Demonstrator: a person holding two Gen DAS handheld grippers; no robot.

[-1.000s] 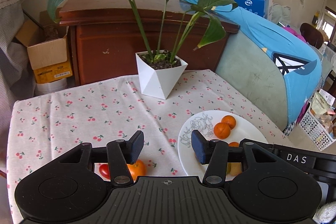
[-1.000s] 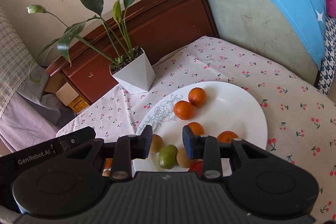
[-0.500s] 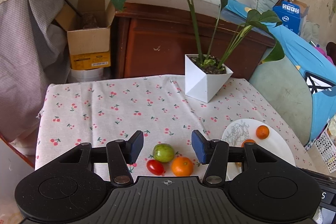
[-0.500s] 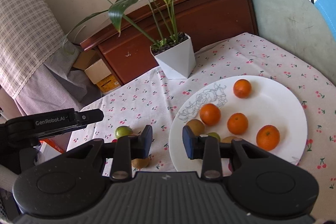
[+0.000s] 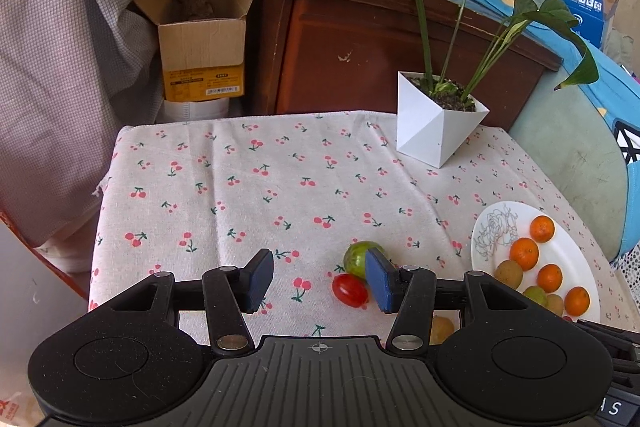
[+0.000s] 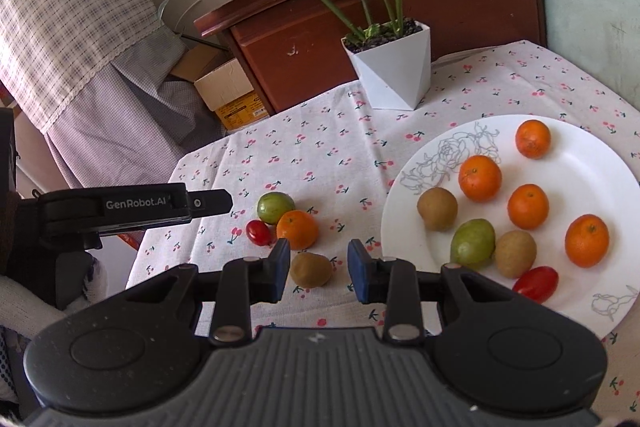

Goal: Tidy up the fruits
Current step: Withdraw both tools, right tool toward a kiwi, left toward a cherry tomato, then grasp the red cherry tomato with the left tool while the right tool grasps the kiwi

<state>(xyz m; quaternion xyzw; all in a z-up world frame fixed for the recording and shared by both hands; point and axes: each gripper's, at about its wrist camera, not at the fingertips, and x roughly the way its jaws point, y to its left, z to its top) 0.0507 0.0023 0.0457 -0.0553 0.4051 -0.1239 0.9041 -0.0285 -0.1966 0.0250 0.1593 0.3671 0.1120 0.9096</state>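
Note:
On the cherry-print cloth lie a green fruit (image 6: 275, 207), a red cherry tomato (image 6: 258, 232), an orange (image 6: 297, 229) and a brown kiwi (image 6: 311, 269). A white plate (image 6: 592, 163) to the right holds several oranges, kiwis, a green fruit and a tomato. My right gripper (image 6: 319, 273) is open and empty, its jaws on either side of the loose kiwi, above it. My left gripper (image 5: 319, 279) is open and empty, with the tomato (image 5: 350, 290) and green fruit (image 5: 359, 258) by its right finger. The plate also shows in the left wrist view (image 5: 492, 227).
A white potted plant (image 5: 438, 123) stands at the table's back right. Behind it is a wooden cabinet (image 5: 360, 39). A cardboard box (image 5: 202, 39) sits beyond the far left edge. The left gripper's body (image 6: 132, 207) shows at the left of the right wrist view.
Both views have swung left, away from the plate. The loose fruits on the cloth have come nearer to both grippers. Both stay open and empty.

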